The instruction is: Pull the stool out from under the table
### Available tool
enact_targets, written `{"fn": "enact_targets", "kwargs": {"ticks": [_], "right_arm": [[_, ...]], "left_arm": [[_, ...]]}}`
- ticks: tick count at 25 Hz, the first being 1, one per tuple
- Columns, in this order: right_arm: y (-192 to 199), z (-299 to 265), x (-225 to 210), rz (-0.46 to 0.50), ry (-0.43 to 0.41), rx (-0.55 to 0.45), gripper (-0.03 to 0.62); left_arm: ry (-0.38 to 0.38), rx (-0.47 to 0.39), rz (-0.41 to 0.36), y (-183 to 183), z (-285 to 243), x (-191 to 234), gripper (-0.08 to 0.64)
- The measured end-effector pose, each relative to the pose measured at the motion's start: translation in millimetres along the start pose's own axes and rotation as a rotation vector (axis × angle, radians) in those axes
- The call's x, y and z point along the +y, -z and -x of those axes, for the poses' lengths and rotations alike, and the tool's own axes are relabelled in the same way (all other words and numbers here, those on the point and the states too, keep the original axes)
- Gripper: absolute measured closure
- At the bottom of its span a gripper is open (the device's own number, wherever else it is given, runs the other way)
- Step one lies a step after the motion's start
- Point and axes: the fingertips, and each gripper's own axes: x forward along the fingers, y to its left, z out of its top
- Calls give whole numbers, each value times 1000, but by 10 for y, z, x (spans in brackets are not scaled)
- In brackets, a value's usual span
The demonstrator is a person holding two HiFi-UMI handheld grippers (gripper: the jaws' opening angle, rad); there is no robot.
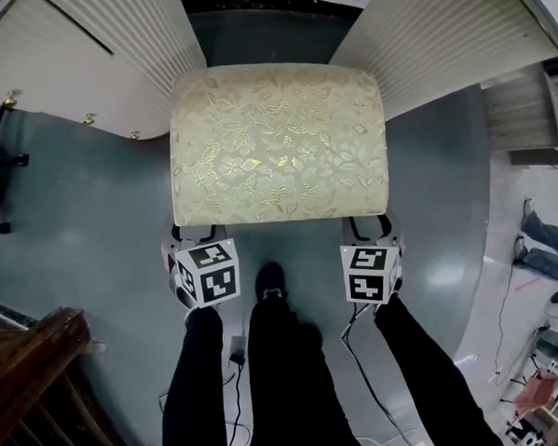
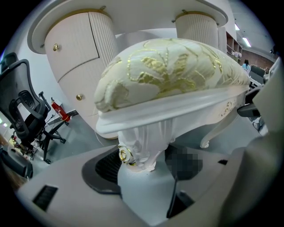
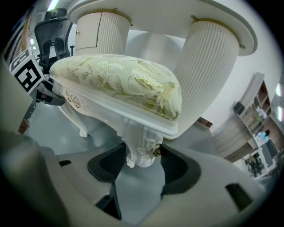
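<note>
With left tongs (image 2: 143,159) and right tongs (image 3: 142,162) each clenched on a carved front leg (image 3: 135,139) of the upholstered stool (image 1: 276,138), any pull should stay even, low and straight back.

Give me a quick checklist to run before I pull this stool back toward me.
1. Left gripper closed on a near leg of the stool: ok.
2. Right gripper closed on the other near leg: ok.
3. Far legs free of the table pedestals: cannot tell, they are not in view.
4. Floor behind clear: not ok, cables trail beside the person's legs.
</note>
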Motion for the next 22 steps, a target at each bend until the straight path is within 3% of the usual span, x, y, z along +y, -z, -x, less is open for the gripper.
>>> {"fn": "enact_targets", "kwargs": {"ticks": [15, 22], "right_arm": [[7, -4, -21, 2, 8, 2, 333], [88, 54, -36, -63, 49, 9, 367]], "left_arm": [[-23, 3, 19, 21, 6, -3, 227], [-40, 14, 40, 19, 25, 7, 227]]}}
